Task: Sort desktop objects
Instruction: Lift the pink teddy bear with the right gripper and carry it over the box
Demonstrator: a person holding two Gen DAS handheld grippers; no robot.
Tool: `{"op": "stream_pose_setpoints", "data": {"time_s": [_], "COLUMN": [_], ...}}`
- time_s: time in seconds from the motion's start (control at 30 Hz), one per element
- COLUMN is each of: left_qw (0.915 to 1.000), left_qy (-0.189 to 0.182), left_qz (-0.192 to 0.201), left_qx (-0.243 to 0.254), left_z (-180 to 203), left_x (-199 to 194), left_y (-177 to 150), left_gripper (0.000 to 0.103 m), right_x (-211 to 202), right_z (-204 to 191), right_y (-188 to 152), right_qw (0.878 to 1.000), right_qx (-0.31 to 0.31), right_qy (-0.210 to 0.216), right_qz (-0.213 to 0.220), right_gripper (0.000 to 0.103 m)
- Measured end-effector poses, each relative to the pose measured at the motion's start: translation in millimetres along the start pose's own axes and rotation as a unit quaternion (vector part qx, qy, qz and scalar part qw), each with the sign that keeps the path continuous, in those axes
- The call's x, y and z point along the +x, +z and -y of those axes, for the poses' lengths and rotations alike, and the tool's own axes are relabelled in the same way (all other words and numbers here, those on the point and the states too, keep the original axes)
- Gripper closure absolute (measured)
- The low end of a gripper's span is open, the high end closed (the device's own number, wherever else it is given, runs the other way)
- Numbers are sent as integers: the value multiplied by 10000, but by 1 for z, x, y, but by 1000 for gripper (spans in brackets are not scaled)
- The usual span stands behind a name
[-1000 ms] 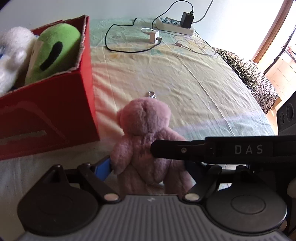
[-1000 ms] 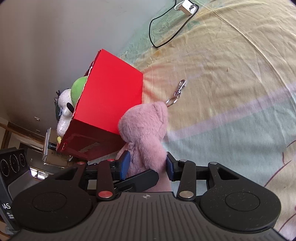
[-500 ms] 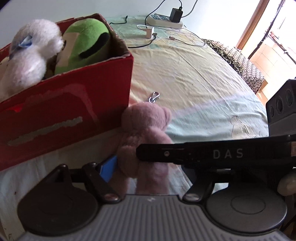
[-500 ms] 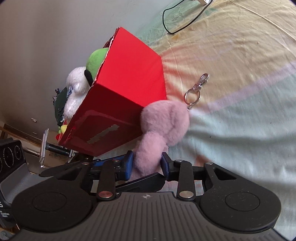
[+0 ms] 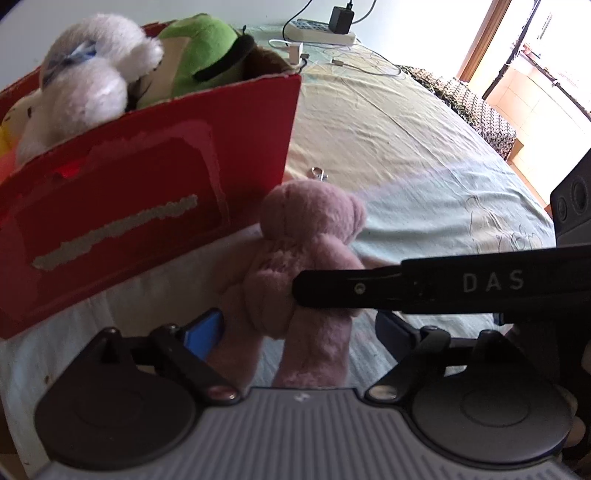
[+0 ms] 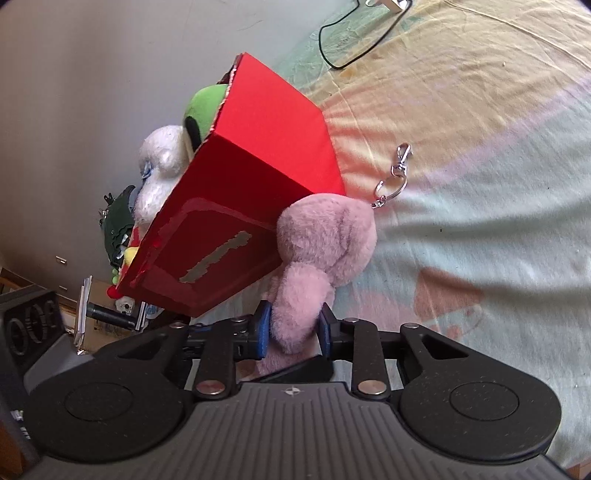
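Observation:
A pink plush bear [image 5: 306, 236] with a metal key ring [image 6: 391, 181] is held just beside the right corner of a red cardboard box [image 5: 147, 192]. My right gripper [image 6: 293, 328] is shut on the bear's [image 6: 325, 240] body. In the left wrist view its black finger [image 5: 406, 288] reaches in from the right. My left gripper [image 5: 297, 330] stands open around the bear's legs, with a gap on its right side. The box [image 6: 258, 147] holds a white plush [image 5: 92, 81] and a green plush [image 5: 199, 51].
A pastel sheet [image 5: 406, 155] covers the surface. At its far end lie a power strip [image 5: 321, 31] with a charger and a black cable [image 6: 351, 48]. A dark speaker [image 5: 572, 199] stands at the right edge. Clutter sits on the floor beyond the box.
Both grippers and the pink bear have moved left toward the red box and risen. The box's front face now fills more of both views. The right gripper's hold is unchanged.

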State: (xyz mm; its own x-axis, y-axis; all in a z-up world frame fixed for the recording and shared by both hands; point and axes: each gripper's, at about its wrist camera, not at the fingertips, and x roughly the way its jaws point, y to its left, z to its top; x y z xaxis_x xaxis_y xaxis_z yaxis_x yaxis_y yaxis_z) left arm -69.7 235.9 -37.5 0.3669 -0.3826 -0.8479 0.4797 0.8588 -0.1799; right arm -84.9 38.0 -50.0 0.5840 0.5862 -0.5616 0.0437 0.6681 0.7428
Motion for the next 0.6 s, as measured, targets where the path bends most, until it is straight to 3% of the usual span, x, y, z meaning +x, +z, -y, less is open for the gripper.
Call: {"op": "stream_pose_setpoints", "data": {"time_s": [0.13,0.6], "left_qw": [9996,9980], "left_qy": [-110,-204], "left_qz": [169,534], "left_qx": [212,251], "left_z": [7,-4], "left_x": [-8,-46], "left_y": [-1,-6], "left_gripper": [27,31], "right_x": [-6,-21], "right_z": [-10,-45], "right_y": [-2,-7], "right_qw": [9998,9957], "right_qx": [-199,-777], "right_qy": [62,496], "right_qz": [41,119], "right_gripper": [78,78]}}
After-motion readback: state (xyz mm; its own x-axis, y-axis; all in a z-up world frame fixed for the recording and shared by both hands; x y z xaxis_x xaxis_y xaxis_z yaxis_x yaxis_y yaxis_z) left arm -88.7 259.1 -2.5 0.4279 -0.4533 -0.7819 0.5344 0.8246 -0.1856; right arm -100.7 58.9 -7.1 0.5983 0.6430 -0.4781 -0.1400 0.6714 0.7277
